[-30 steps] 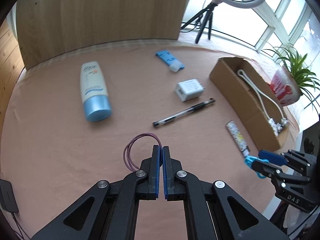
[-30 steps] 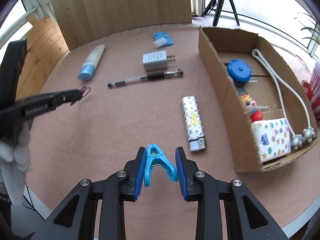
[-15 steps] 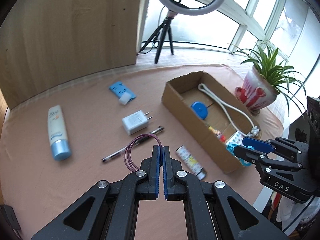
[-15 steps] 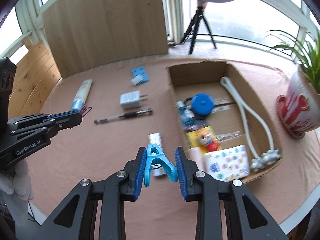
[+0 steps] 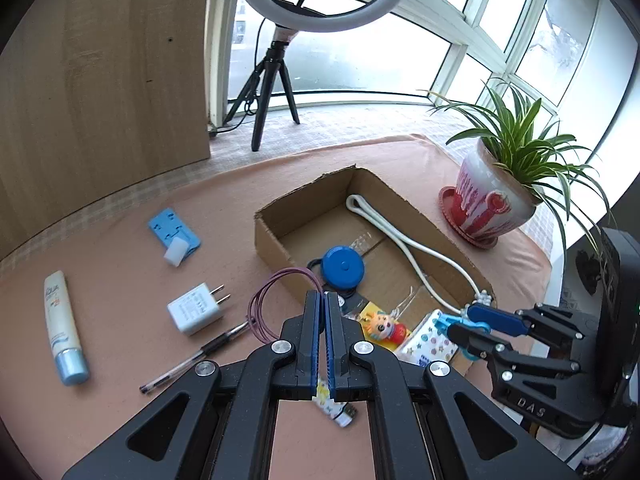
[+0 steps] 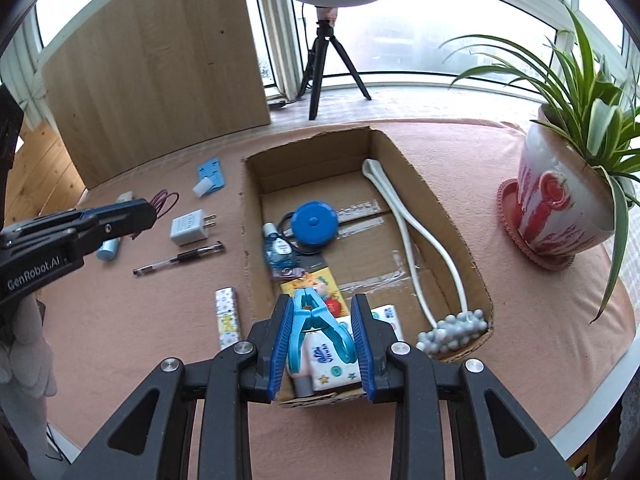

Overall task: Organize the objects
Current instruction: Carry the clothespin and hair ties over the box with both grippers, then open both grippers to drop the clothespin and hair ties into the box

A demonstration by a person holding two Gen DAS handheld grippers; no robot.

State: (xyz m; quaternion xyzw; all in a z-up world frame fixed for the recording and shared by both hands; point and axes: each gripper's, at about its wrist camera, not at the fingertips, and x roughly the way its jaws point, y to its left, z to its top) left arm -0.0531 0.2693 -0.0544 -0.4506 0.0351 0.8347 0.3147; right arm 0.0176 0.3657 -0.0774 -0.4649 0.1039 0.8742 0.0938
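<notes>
My left gripper (image 5: 323,296) is shut on a purple hair tie (image 5: 266,300), which loops out to the left of the tips, above the near left wall of the cardboard box (image 5: 272,236). From the right wrist view the same gripper (image 6: 150,210) and hair tie (image 6: 166,201) hang left of the box (image 6: 440,208). My right gripper (image 6: 322,308) is shut on a light blue clothes peg (image 6: 316,324), held over the box's near end above a tissue pack (image 6: 332,368). In the left wrist view that gripper (image 5: 460,322) shows at the right.
On the pink cloth lie a lotion tube (image 5: 62,328), white charger (image 5: 196,308), pen (image 5: 196,356), blue holder (image 5: 174,234) and patterned lighter (image 6: 228,316). The box holds a blue round case (image 6: 314,222), white cord (image 6: 412,240) and small toys. A potted plant (image 6: 560,204) stands right.
Both grippers rose and swung toward the box, the left with the hair tie, the right with the peg. The peg went from the cloth beside the lighter to over the box's near end.
</notes>
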